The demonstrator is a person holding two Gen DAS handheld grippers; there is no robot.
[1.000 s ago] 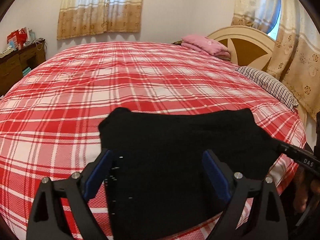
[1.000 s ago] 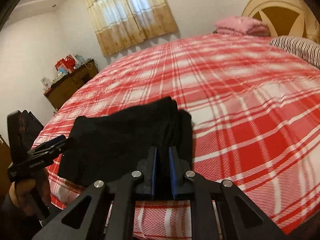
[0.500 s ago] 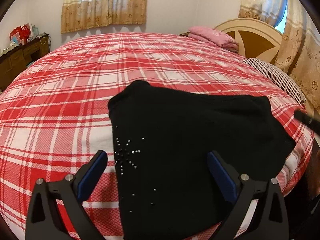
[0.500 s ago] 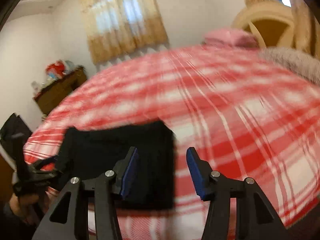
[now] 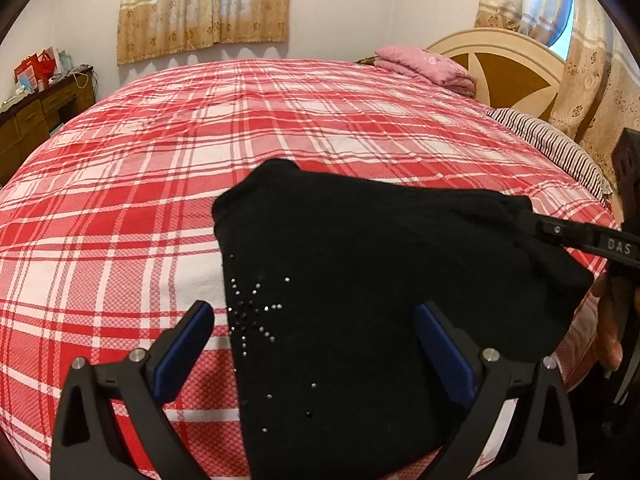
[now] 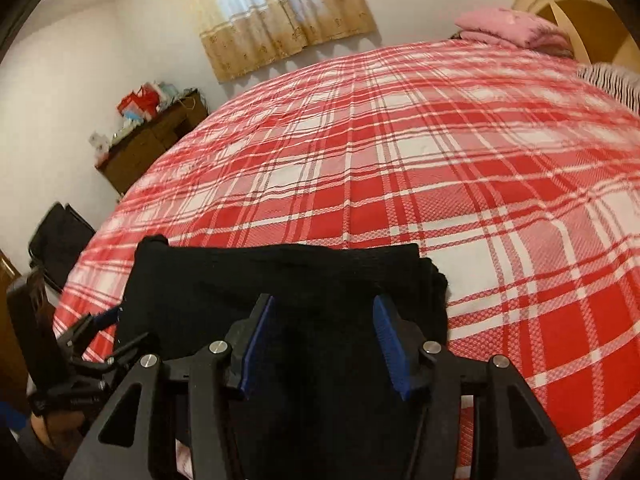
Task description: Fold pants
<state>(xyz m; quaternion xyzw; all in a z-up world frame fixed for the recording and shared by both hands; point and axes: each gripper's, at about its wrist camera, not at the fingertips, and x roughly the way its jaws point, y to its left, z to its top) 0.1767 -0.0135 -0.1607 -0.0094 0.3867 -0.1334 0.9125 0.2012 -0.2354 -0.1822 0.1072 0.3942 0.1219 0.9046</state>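
Observation:
The black pants point(image 5: 360, 280) lie folded on the red plaid bed point(image 5: 200, 140) near its front edge, with a rhinestone star pattern point(image 5: 252, 312) on the left part. My left gripper point(image 5: 312, 344) hovers over the pants' near left side, open wide, its blue pads clear of the cloth. In the right wrist view the pants point(image 6: 280, 280) spread under my right gripper point(image 6: 326, 340), which stands half open above their near right part with nothing pinched. Each gripper shows in the other's view: the right gripper point(image 5: 580, 236) and the left gripper point(image 6: 92, 328).
A folded pink blanket point(image 5: 428, 68) and a striped pillow point(image 5: 552, 144) lie by the headboard point(image 5: 508, 68) at the far right. A wooden dresser point(image 5: 36, 116) with clutter stands at the left wall. Curtains point(image 5: 204, 4) hang behind the bed. A person's hand point(image 5: 608, 320) shows at the right.
My right gripper has let go of the pants' edge, opened and drawn back. The pants now lie flat, with the rhinestone pattern in plain sight. The left gripper stayed open.

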